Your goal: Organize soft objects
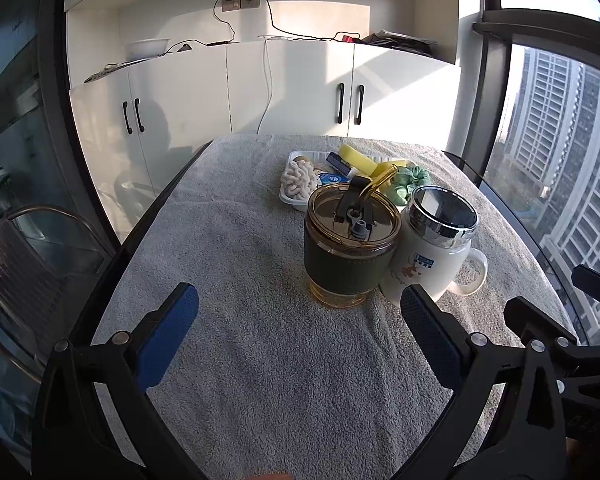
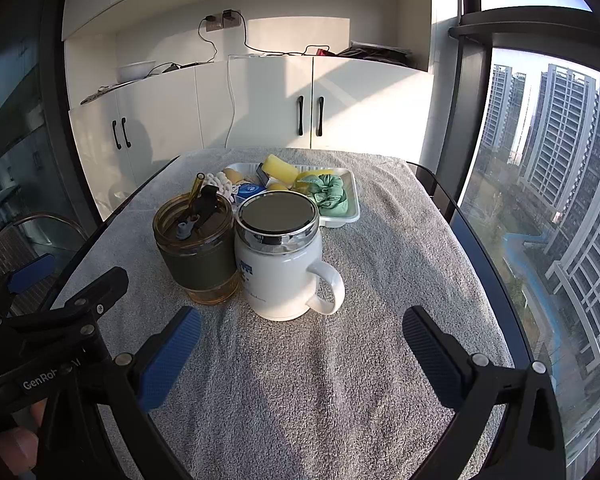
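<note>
A white tray [image 2: 350, 216] at the far middle of the table holds soft things: a yellow sponge [image 2: 282, 168], a green scrunchie [image 2: 330, 194], a cream knitted piece [image 1: 298, 178] and a blue-and-white packet [image 2: 250, 190]. The same tray [image 1: 290, 199] shows in the left wrist view, with the sponge [image 1: 356, 158] and scrunchie [image 1: 408, 184] behind the cups. My left gripper [image 1: 300, 306] is open, low over the towel, short of the cups. Also open, my right gripper [image 2: 302, 328] hovers just before the white mug. Neither holds anything.
An amber glass tumbler with a dark sleeve and straw [image 1: 350, 244] [image 2: 198, 246] and a white lidded mug [image 1: 436, 246] [image 2: 282, 256] stand side by side before the tray. A grey towel [image 2: 300, 380] covers the table. White cabinets stand behind, windows right, a chair [image 1: 28, 264] left.
</note>
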Motion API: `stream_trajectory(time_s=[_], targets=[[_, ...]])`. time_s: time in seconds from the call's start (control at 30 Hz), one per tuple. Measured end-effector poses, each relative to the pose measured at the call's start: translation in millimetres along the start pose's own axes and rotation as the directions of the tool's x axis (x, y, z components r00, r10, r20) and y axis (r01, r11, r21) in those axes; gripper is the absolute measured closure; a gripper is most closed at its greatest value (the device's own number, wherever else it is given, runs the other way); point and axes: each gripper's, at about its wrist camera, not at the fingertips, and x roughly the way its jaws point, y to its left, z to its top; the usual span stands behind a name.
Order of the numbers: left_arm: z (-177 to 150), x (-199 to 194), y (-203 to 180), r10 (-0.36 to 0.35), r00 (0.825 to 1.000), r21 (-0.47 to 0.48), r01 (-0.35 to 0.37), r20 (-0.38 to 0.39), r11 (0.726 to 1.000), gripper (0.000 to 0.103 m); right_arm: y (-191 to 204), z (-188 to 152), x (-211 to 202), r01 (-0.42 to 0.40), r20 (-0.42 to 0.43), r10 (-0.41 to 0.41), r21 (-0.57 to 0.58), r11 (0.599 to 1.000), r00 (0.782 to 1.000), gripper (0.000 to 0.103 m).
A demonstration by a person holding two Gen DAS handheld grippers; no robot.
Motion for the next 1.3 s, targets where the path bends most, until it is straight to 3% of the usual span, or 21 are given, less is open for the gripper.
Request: stream_trajectory(time_s=[1.3], targets=[[-0.9, 1.1, 0.6, 0.008, 1.000, 0.009, -0.008, 0.004, 1.000, 0.000, -0.4, -0.7, 0.6, -0.005, -0.001, 0.005, 0.006, 1.000, 1.000, 0.000]])
